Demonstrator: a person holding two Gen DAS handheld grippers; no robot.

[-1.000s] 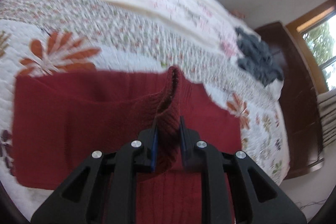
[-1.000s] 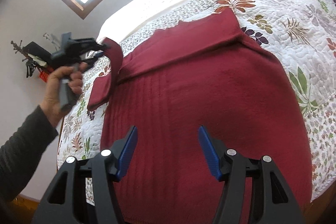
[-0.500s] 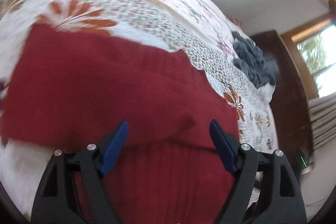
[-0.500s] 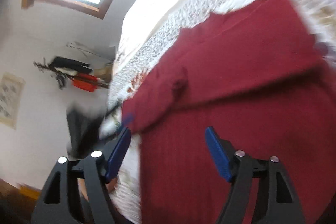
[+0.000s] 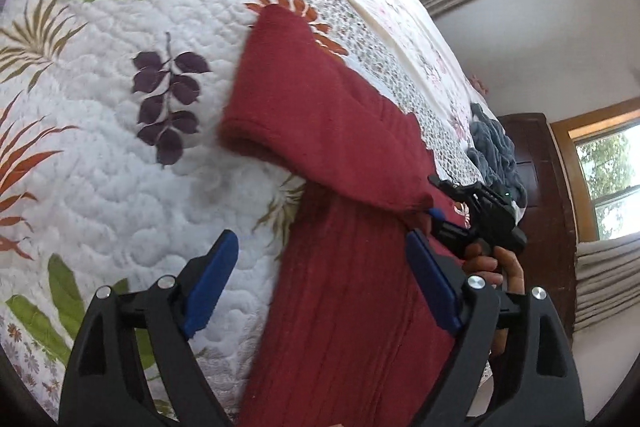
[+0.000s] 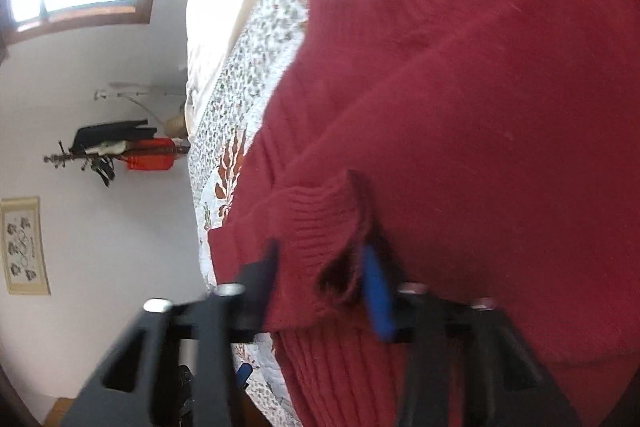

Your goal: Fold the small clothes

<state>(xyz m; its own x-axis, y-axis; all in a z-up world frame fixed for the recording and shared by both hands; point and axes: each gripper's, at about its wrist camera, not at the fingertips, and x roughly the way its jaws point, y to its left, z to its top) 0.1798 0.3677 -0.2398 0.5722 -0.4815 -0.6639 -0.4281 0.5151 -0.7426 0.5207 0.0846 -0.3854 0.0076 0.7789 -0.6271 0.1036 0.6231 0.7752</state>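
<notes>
Sweater (image 5: 344, 267), dark red knit, lies spread on the leaf-printed quilt (image 5: 100, 131) and fills the 3 to 6 o'clock part of your left wrist view. Its sleeve (image 5: 312, 107) is folded across the body, running up toward 12 o'clock, the folded end resting on the quilt. Your left gripper (image 5: 320, 283) hangs above the sweater's edge with its blue-padded fingers (image 5: 210, 283) spread wide and nothing between them. At 3 o'clock in that view your right hand (image 5: 494, 267) holds the right gripper (image 6: 324, 275) against the sleeve's far end. In the right wrist view, blurred, the ribbed cuff (image 6: 320, 223) sits between that gripper's fingers, which pinch it. A grey garment (image 5: 494, 147) lies heaped at the quilt's far end, well apart from the sweater.
</notes>
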